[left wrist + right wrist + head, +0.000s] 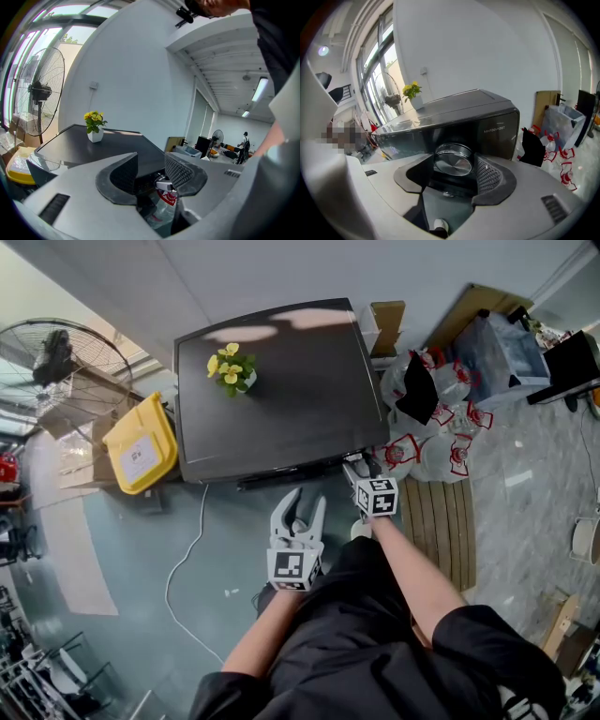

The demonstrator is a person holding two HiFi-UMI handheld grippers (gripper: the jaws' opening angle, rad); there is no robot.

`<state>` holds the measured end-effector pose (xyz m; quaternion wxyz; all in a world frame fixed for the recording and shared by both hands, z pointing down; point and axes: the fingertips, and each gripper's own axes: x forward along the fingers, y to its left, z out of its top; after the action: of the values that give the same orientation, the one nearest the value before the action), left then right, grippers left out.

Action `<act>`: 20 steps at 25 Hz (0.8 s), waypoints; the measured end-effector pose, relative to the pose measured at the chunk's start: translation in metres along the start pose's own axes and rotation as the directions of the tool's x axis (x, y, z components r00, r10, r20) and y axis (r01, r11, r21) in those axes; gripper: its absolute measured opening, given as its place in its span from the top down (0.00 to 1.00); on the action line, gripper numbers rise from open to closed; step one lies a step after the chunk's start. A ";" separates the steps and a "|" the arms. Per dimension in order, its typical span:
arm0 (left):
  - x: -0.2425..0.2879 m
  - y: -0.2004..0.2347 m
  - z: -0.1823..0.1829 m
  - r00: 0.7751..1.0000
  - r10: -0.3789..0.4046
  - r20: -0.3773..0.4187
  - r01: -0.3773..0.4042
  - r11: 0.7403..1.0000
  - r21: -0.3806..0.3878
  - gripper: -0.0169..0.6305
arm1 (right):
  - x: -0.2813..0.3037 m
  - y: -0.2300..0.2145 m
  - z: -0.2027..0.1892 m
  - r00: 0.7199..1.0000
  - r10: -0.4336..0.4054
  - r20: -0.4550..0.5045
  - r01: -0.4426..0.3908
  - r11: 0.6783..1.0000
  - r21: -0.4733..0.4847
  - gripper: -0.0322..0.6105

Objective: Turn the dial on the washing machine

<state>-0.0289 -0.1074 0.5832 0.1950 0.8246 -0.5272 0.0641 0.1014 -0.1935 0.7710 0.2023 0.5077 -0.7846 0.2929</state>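
Note:
The washing machine (281,390) is a dark box seen from above in the head view, and its glossy front panel (487,126) fills the right gripper view. Its round silver dial (453,160) sits between the jaws of my right gripper (453,165), which press against it from both sides. In the head view my right gripper (359,472) is at the right end of the machine's front edge. My left gripper (299,512) hangs open just in front of the machine, holding nothing (151,169).
A small pot of yellow flowers (232,367) stands on the machine's top. A yellow bin (141,442) and a fan (56,357) are at the left. White bags (427,442) and a wooden pallet (441,521) lie at the right. A white cable (187,559) runs over the floor.

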 end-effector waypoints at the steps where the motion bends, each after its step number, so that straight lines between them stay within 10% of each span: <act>1: 0.000 0.000 0.000 1.000 0.000 -0.001 0.000 1.000 0.001 0.73 | 0.000 0.000 0.000 1.000 0.010 0.001 -0.010 1.000 0.013 0.55; 20: -0.002 0.000 0.002 1.000 0.006 0.000 -0.006 1.000 0.008 0.73 | -0.005 -0.001 0.000 0.999 -0.037 0.002 0.037 0.999 -0.035 0.54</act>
<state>-0.0302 -0.1067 0.5812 0.1914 0.8239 -0.5292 0.0667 0.1043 -0.1899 0.7682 0.2159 0.5187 -0.7803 0.2748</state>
